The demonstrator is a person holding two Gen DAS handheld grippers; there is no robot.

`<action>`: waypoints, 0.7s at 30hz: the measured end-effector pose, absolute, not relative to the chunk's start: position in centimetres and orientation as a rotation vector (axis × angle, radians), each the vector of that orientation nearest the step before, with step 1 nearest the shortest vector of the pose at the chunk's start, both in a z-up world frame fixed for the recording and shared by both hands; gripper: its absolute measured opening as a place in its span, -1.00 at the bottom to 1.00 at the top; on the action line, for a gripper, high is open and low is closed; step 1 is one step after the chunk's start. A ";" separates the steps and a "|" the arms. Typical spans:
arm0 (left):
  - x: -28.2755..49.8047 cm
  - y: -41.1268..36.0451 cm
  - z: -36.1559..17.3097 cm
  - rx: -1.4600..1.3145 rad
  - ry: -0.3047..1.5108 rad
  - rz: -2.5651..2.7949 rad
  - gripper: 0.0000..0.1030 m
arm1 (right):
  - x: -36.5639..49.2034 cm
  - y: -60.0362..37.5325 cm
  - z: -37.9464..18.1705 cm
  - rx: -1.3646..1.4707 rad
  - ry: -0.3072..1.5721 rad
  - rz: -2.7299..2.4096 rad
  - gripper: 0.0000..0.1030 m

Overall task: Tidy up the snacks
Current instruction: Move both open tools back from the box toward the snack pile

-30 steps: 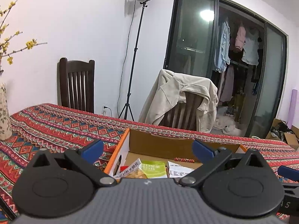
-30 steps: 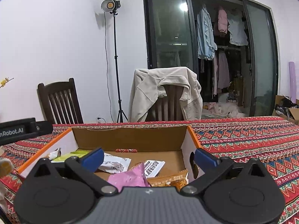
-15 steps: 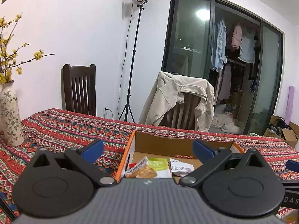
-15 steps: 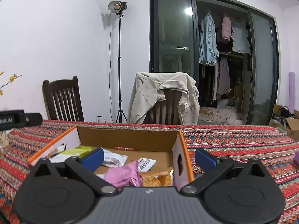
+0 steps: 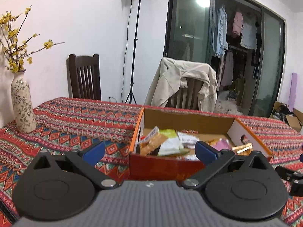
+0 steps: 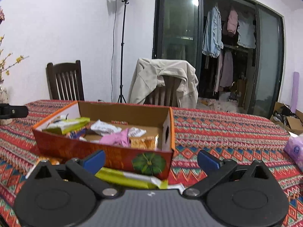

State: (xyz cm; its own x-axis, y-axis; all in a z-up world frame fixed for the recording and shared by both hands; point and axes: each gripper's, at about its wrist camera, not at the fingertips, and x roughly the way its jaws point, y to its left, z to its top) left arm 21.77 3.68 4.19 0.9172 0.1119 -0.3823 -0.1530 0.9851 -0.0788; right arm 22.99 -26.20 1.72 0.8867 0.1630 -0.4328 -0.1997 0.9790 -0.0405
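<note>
Cardboard box, woven tablecloth, glossy snack wrappers

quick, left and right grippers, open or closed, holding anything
Left hand-held gripper: open, holding nothing, before the snack box.
Right hand-held gripper: open, holding nothing, above a green packet.

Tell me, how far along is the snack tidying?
Mostly done, it seems: several packets, such as the pink packet, already lie in the cardboard box. Both the left gripper and right gripper are open and empty. A yellow-green packet remains on the tablecloth outside.
</note>
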 end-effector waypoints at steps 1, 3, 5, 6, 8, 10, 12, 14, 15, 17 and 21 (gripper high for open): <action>21.5 3.7 3.9 -0.108 0.394 0.137 1.00 | 22.7 -26.4 1.5 -0.090 0.452 0.187 1.00; 21.0 3.8 3.2 -0.112 0.413 0.136 1.00 | 22.2 -26.7 1.0 -0.098 0.470 0.186 1.00; 20.7 3.9 2.6 -0.111 0.431 0.138 1.00 | 21.9 -27.0 0.4 -0.109 0.487 0.186 1.00; 20.5 3.9 2.3 -0.110 0.438 0.139 1.00 | 21.6 -27.2 0.1 -0.114 0.497 0.186 1.00; 20.3 4.0 1.6 -0.113 0.450 0.140 1.00 | 21.4 -27.4 -0.5 -0.126 0.518 0.184 1.00; 20.4 4.1 0.9 -0.117 0.463 0.145 1.00 | 21.5 -27.5 -1.2 -0.148 0.548 0.177 1.00; 20.6 4.4 0.1 -0.127 0.476 0.146 1.00 | 21.9 -27.7 -1.9 -0.173 0.580 0.169 1.00; 20.8 4.7 -0.5 -0.136 0.487 0.152 1.00 | 22.4 -27.8 -2.4 -0.186 0.611 0.161 1.00; 21.0 4.9 -0.8 -0.140 0.494 0.157 1.00 | 22.7 -27.9 -2.6 -0.186 0.623 0.160 1.00; 21.2 5.3 -1.2 -0.155 0.510 0.155 1.00 | 23.2 -28.1 -2.8 -0.183 0.643 0.165 1.00; 21.2 6.1 -1.6 -0.188 0.523 0.154 1.00 | 24.9 -27.9 -3.5 -0.185 0.695 0.164 1.00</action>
State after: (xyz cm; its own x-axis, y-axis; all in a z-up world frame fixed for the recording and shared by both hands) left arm 21.21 6.06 -1.64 0.8555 0.0978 -0.5084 -0.1934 0.9713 -0.1387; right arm 24.92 -27.89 -3.54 0.7566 0.0884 -0.6478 -0.2111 0.9708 -0.1142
